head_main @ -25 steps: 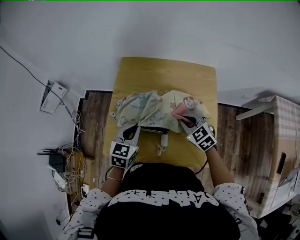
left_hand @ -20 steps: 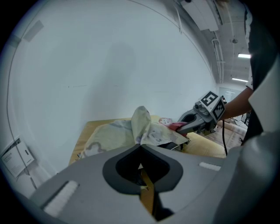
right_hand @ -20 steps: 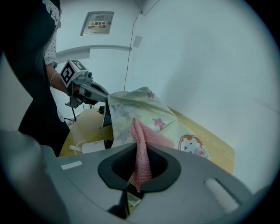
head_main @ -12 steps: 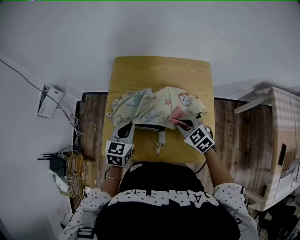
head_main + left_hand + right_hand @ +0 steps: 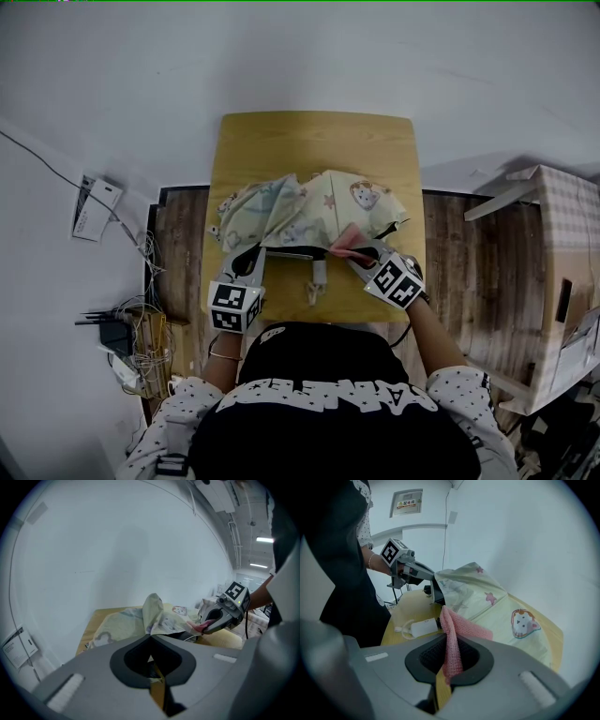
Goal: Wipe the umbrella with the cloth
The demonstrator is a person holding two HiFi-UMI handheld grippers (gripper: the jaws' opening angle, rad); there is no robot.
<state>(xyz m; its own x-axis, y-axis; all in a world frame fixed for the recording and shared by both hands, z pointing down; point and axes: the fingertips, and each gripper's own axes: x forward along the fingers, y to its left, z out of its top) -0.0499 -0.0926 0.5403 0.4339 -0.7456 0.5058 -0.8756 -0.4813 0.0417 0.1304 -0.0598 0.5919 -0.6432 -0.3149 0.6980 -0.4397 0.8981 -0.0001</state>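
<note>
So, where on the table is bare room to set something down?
Bare: the far strip of the table, between the umbrella and the wall. Crowded: the near edge, with the handle, left tongs, and right tongs gripping the pink cloth.

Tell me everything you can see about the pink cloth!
The pink cloth is small and looks soft, with a fine knitted or woven texture. It is folded and bunched up. The right tool is shut on one end of it, so that part stands pinched between the jaws. The free end flops forward onto the pale cartoon-printed umbrella, which lies on the wooden table.
</note>
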